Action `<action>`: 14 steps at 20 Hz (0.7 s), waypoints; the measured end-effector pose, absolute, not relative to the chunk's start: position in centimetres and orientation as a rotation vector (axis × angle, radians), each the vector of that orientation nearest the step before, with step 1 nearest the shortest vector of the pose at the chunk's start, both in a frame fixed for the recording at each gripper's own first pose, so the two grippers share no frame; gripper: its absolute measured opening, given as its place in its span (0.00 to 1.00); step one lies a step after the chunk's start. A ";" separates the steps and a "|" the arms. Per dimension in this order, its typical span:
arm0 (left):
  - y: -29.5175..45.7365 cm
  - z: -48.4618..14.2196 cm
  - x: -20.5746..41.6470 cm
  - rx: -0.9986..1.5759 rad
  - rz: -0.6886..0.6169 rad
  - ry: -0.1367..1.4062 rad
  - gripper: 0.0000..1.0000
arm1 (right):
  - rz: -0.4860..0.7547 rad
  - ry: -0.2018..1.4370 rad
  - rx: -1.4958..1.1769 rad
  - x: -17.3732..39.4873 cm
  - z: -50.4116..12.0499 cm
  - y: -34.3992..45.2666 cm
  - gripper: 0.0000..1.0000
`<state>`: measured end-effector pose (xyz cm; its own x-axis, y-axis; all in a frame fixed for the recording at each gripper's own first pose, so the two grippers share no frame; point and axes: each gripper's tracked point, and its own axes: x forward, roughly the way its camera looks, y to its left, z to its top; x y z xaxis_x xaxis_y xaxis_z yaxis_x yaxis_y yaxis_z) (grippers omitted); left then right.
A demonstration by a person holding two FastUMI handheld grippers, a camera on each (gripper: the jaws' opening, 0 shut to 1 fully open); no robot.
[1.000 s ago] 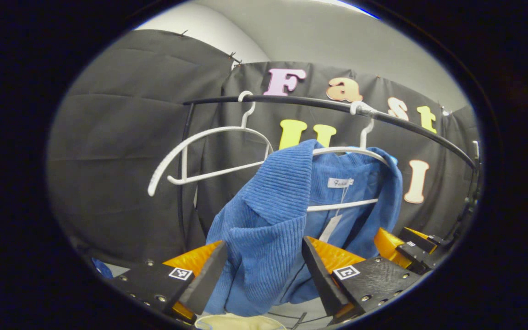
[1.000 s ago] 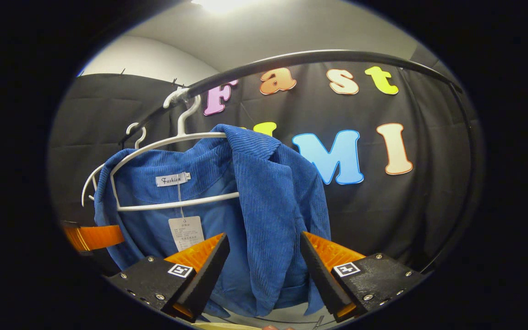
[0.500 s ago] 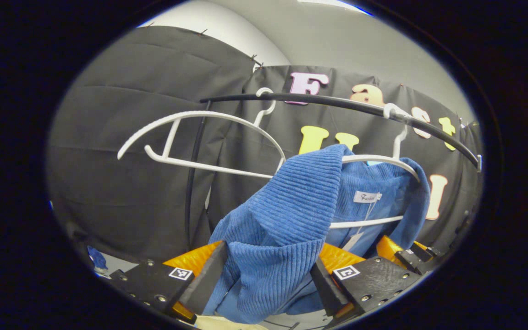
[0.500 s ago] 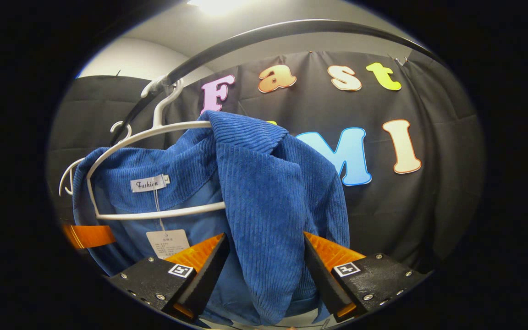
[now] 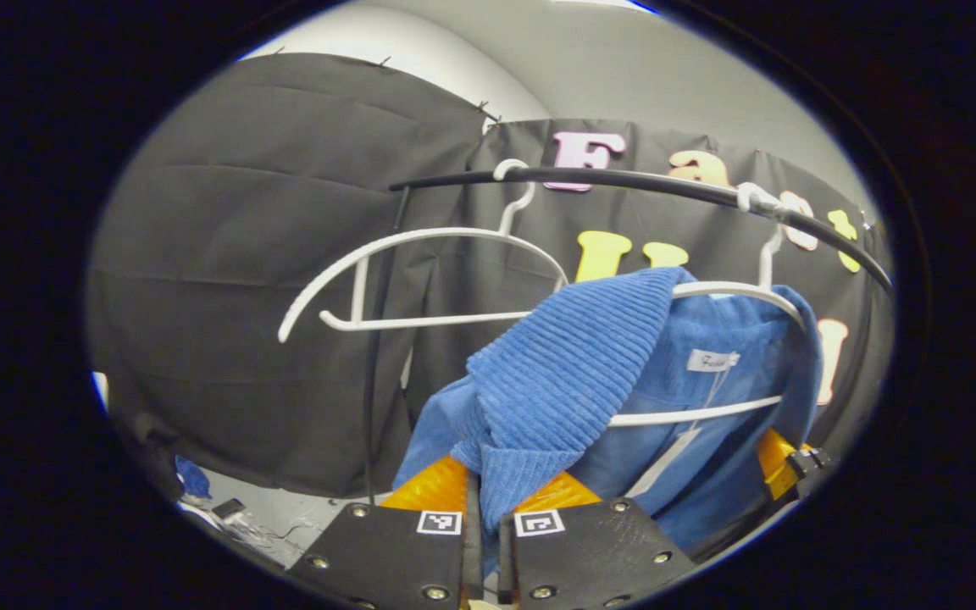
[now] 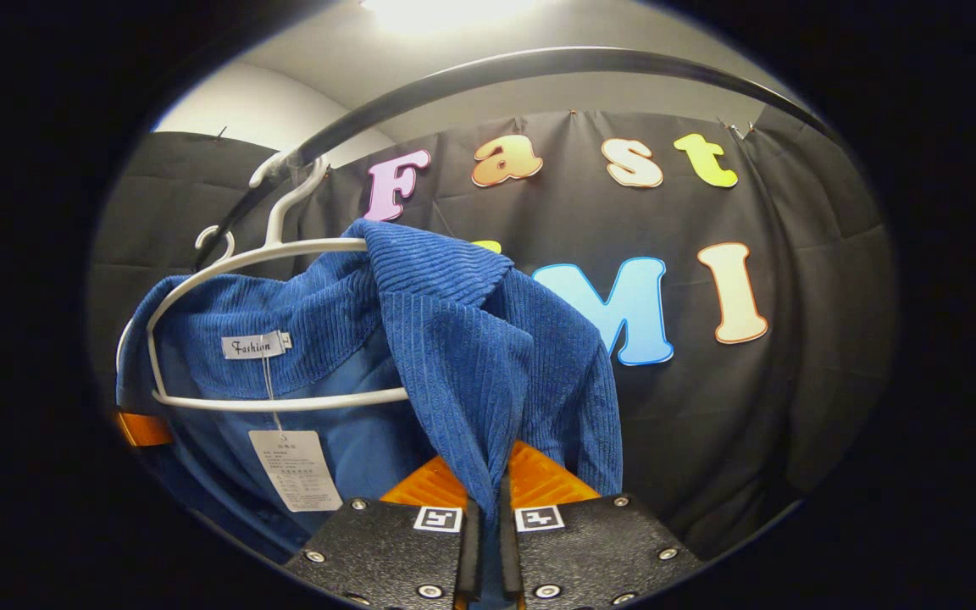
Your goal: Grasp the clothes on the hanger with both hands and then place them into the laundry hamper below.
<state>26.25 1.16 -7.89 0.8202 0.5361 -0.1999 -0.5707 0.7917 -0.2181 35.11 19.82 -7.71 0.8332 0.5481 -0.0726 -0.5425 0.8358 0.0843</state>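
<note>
Clothes (image 5: 573, 373) pinched between both closed tongs (image 5: 488, 508)

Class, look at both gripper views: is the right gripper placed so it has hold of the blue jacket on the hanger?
Probably yes. The right gripper is shut on a fold of the blue jacket, which hangs on the white hanger; nothing sits between them.
</note>
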 end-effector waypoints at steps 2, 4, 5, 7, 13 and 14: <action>1.1 -8.0 26.3 -0.291 0.572 0.126 0.09 | 0.630 0.124 0.094 34.6 -7.7 20.6 0.03; 0.8 -7.7 25.7 -0.305 0.547 0.126 0.02 | 0.642 0.135 0.075 34.5 -7.8 20.1 0.00; 0.7 -7.5 25.5 -0.309 0.534 0.122 0.02 | 0.630 0.122 0.072 34.7 -7.4 19.5 0.00; 0.5 -7.0 24.8 -0.319 0.516 0.113 0.02 | 0.604 0.097 0.077 35.0 -6.5 18.7 0.00; 0.8 -5.5 23.3 -0.337 0.499 0.096 0.01 | 0.521 0.049 0.101 35.8 -4.7 15.8 0.00; 1.0 -5.2 23.1 -0.342 0.499 0.093 0.02 | 0.507 0.038 0.106 36.1 -4.3 15.3 0.00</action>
<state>23.06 0.95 -5.22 0.8754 0.4526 -0.1700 -0.4834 0.8227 -0.2990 36.08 15.35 -4.32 0.8738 0.4862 -0.0095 -0.4822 0.8690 0.1110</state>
